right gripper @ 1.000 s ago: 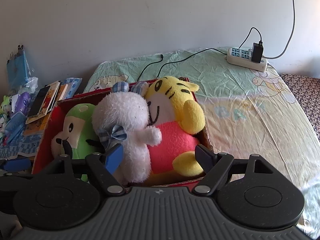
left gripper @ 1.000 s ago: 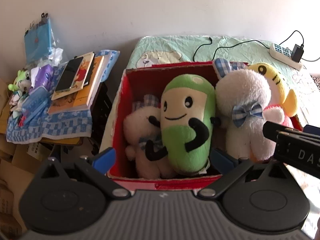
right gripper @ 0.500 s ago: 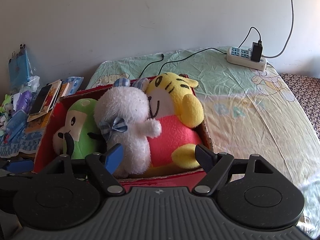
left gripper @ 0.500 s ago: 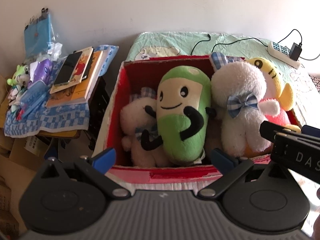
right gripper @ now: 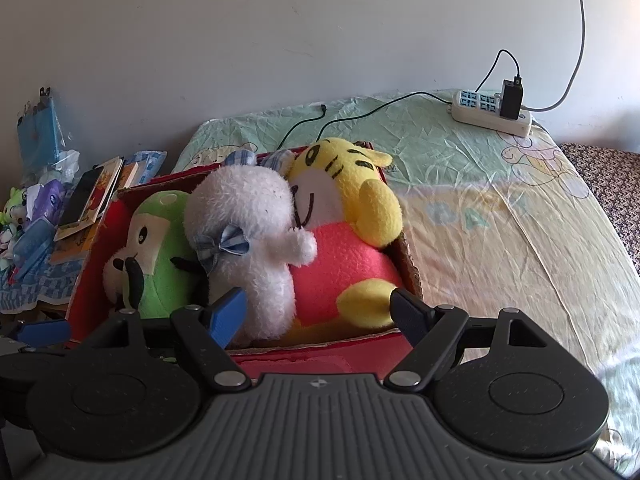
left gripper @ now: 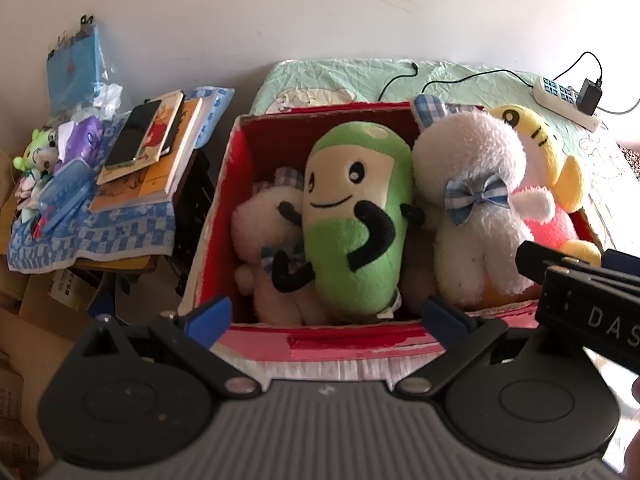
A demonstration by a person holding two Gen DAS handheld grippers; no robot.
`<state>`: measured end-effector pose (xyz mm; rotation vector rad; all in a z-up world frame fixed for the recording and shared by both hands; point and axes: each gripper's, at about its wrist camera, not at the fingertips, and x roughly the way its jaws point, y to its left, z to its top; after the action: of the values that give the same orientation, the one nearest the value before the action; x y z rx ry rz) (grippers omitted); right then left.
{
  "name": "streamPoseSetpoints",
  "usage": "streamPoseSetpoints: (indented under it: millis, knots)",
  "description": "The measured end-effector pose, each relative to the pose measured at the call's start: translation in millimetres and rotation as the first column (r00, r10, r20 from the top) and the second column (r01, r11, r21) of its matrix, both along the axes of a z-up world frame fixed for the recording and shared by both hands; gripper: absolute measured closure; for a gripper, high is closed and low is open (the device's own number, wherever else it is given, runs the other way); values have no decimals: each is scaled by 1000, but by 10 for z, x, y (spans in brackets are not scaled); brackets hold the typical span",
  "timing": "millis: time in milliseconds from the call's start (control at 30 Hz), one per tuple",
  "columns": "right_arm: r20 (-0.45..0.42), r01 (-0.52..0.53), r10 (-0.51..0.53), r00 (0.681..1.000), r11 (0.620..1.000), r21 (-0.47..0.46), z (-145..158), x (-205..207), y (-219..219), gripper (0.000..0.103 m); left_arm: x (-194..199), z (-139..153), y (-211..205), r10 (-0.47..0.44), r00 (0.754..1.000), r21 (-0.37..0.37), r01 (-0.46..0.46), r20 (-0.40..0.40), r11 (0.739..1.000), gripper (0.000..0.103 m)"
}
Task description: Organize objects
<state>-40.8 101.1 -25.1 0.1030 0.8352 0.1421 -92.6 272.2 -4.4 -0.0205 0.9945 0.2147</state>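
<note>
Both grippers backed off from box [left gripper: 352, 344]; left gripper [left gripper: 326, 314] and right gripper [right gripper: 320, 308] spread apart, empty; four plushies stood in box on bed [right gripper: 500, 220]: two white, one green [left gripper: 356, 216], one yellow [right gripper: 344, 216]; risk: yellow, crowded against right wall, might tip out if nudged.

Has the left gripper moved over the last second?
Yes. The left gripper has drawn back from the red box, whose near wall now shows in full.
</note>
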Motion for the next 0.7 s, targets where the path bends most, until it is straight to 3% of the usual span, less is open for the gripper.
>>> streamPoseSetpoints:
  millis: [267, 700]
  knots:
    - [23, 43, -44, 999, 999, 10, 6, -75, -84, 22, -26, 43, -48, -16, 1000, 10, 16, 22, 1000, 1]
    - [53, 229, -231, 972, 972, 46, 98, -292, -539, 23, -38, 219, -503, -182, 981, 42, 179, 73, 983, 1]
